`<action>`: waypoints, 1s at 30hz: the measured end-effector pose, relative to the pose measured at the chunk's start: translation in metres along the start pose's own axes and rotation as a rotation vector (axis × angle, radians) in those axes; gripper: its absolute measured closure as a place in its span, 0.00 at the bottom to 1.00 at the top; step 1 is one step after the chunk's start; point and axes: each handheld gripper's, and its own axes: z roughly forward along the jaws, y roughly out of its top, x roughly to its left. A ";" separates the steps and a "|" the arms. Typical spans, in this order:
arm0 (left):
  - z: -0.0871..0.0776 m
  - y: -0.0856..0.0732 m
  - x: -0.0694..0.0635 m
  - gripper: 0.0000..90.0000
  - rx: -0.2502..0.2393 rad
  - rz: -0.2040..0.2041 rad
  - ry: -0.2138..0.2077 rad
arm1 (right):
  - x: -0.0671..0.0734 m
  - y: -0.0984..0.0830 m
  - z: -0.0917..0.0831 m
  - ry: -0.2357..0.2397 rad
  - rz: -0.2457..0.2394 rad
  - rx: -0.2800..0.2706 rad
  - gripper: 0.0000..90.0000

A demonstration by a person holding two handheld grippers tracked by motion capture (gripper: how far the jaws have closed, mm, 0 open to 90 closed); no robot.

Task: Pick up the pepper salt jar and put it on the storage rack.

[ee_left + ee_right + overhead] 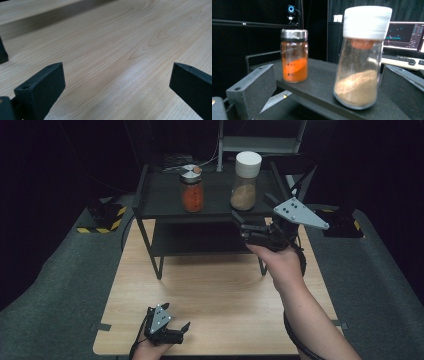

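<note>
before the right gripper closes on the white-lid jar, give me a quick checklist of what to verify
1. Right gripper jaws open: ok, they stand wide apart in the right gripper view.
2. White-lid jar between the jaws: ok, it sits in the gap with room on both sides.
3. Jaws touching the glass: cannot tell how far forward they reach; they look short of the jar.
4. Jar upright on the black shelf: ok in the high view; its lean in the right gripper view may be the camera's tilt.
5. Orange jar out of the way: ok, it stands apart, to the side.
6. Left gripper out of the way: ok, open over the wooden table, holding nothing.
</note>
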 end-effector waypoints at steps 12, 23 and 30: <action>0.000 -0.001 0.001 0.00 -0.004 0.004 -0.005 | 0.004 -0.025 -0.020 0.013 -0.032 0.022 0.00; -0.001 -0.001 0.000 0.01 -0.006 0.015 -0.003 | 0.004 -0.064 -0.044 0.038 -0.036 0.050 0.00; -0.001 -0.002 0.000 0.01 -0.011 0.007 -0.003 | 0.005 -0.090 -0.056 0.041 -0.038 0.076 0.00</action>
